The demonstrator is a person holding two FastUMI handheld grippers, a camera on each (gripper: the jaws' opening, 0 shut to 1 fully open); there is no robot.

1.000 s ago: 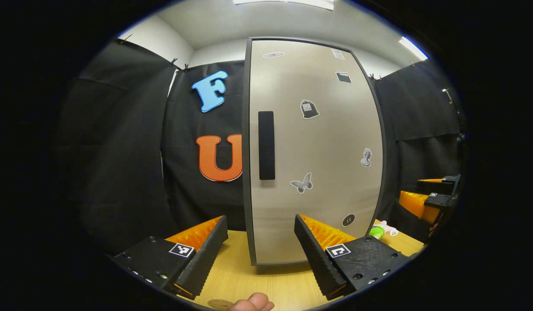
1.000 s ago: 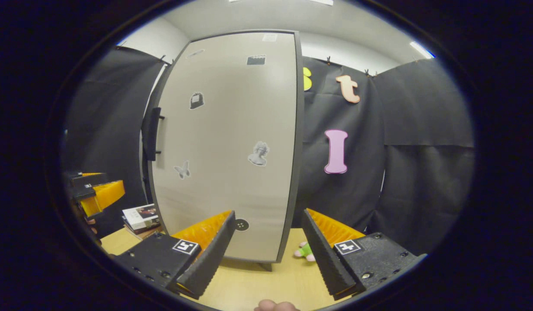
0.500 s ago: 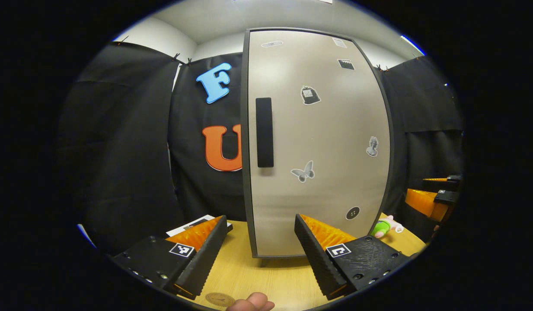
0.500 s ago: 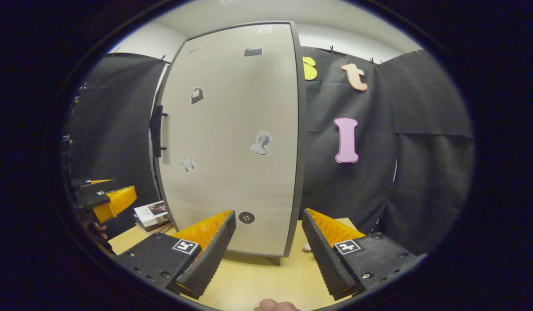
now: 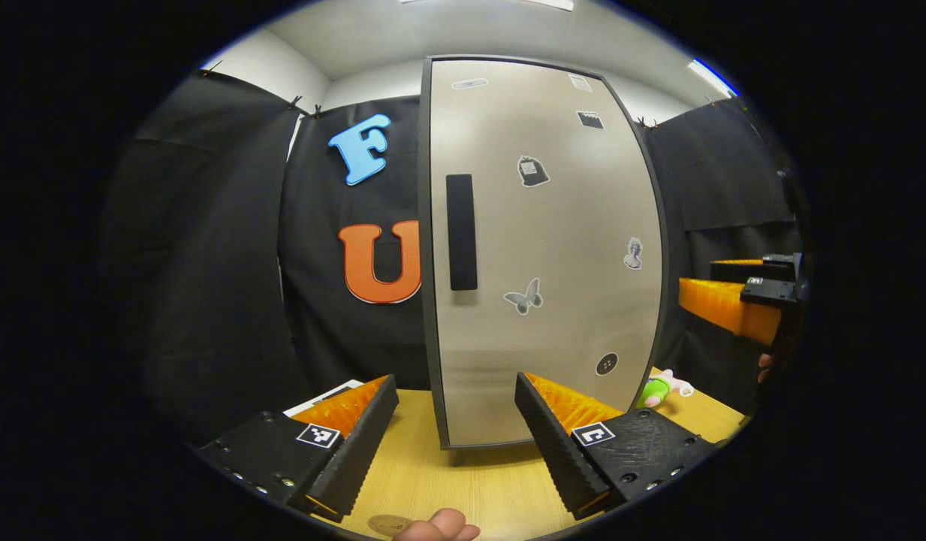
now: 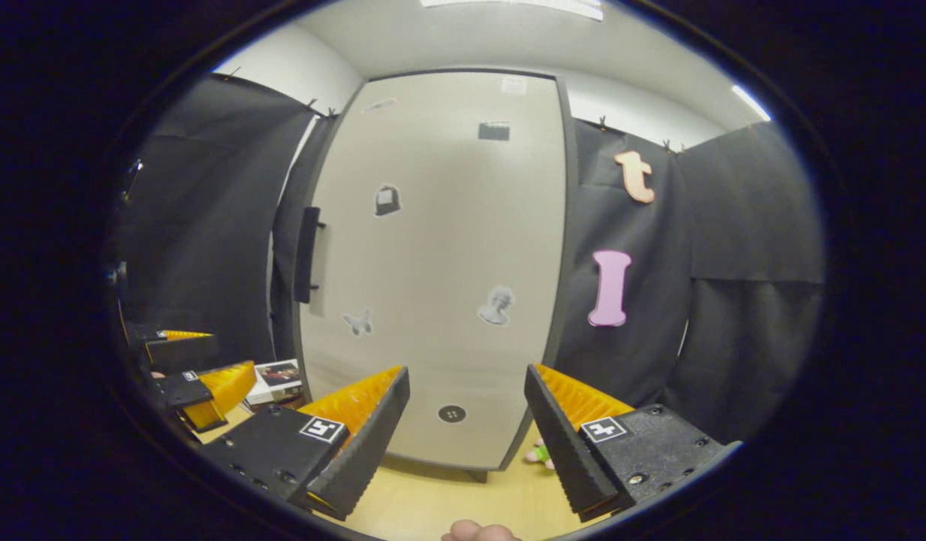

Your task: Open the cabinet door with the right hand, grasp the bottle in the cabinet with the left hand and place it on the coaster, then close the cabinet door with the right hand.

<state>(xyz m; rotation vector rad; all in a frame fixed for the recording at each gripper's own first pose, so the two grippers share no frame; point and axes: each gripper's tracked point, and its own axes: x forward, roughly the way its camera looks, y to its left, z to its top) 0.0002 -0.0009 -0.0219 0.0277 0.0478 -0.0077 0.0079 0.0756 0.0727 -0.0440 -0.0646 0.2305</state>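
The cabinet door is closed, so the bottle must be behind it, unseen for now. The step in hand is judged to be the opening. The right gripper hangs in front of the door's lower part with its jaws spread wide and nothing between them. The handle, a dark upright bar, sits near the door's left edge, up and to the left of where this gripper points. To do it well, the gripper probably needs to rise and cross leftward, bring the spread jaws either side of the bar, close firmly, then pull along the arc of the hinge, which likely sits on the edge opposite the handle.

The left gripper waits low in front of the door, below the handle, jaws also spread and empty. It may stand in the swing path and could do with moving leftward of the door. In the left gripper view the coaster lies on the counter below the door, close to the person's fingertip. A small soft toy lies by the door's right foot. Some books lie left of the door, beside its bottom corner, clear of the handle.
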